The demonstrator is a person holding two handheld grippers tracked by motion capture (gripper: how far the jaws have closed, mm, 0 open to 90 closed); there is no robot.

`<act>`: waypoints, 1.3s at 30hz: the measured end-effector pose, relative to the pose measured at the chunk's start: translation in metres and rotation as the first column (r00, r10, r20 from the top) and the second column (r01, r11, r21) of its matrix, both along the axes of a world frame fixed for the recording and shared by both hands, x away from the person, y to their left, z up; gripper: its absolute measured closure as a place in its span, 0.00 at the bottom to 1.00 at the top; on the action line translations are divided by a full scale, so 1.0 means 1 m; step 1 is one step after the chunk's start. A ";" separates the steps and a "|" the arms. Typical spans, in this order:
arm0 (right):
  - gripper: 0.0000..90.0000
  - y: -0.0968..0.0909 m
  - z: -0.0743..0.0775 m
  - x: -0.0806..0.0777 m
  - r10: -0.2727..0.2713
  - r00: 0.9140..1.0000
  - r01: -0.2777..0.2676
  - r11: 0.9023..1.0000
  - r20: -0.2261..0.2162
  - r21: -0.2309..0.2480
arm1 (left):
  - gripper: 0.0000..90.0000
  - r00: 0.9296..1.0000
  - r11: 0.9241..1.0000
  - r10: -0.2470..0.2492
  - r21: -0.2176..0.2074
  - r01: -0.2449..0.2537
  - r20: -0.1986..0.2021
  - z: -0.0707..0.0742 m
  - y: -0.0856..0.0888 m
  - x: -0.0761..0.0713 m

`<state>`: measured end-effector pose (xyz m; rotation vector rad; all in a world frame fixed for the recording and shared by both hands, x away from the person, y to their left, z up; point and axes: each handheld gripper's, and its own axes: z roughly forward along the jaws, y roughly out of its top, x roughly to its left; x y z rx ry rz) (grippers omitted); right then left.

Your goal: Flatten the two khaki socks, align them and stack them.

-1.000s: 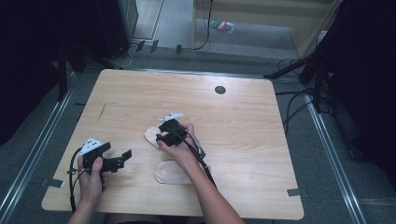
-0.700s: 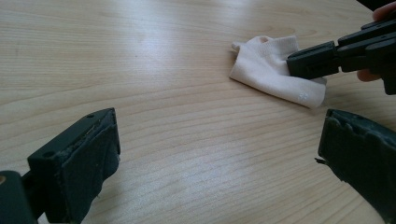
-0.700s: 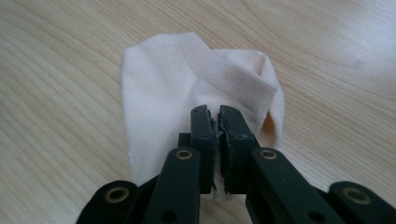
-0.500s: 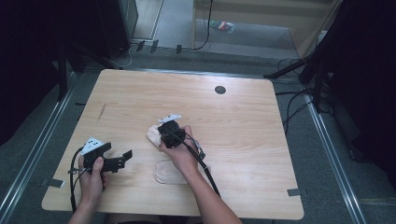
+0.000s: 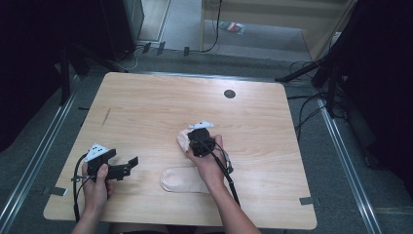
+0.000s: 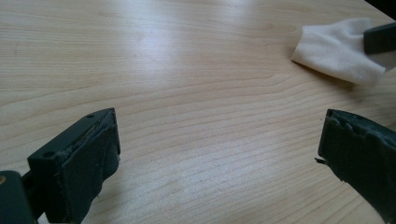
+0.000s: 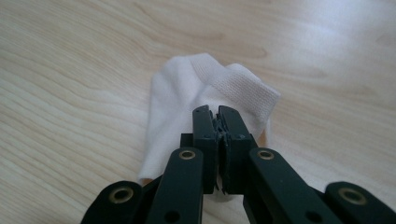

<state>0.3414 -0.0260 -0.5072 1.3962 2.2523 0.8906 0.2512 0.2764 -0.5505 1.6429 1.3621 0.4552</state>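
Right tongs (image 7: 217, 122) are clamped tight on a folded white sock (image 7: 187, 98), which sits bunched against the wooden tabletop (image 5: 146, 107) near its middle. Left tongs (image 6: 215, 154) gape wide over bare wood at the near left, holding nothing. A second, flat sock (image 5: 182, 179) lies just beside the right hand (image 5: 207, 163).

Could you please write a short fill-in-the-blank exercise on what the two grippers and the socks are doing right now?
1. The right gripper has its jaws ____ on the white sock.
2. The left gripper has its jaws wide ____ over bare wood.
3. A second sock lies flat on the ____ table, near the person's right forearm.

Missing words: shut; open; wooden
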 end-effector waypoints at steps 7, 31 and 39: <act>0.81 -0.021 0.002 0.006 0.050 0.999 -0.048 0.990 -0.008 0.134 | 0.00 1.000 1.000 0.002 -0.013 -0.002 0.003 0.000 0.001 0.000; 0.92 -0.012 -0.007 0.023 0.154 0.988 -0.152 0.985 -0.019 0.076 | 0.00 1.000 1.000 -0.004 -0.012 0.004 -0.005 0.000 0.001 0.001; 0.92 -0.011 0.002 0.017 0.200 0.979 -0.194 0.971 -0.033 0.141 | 0.00 1.000 1.000 -0.005 -0.009 0.005 -0.005 -0.001 0.000 0.001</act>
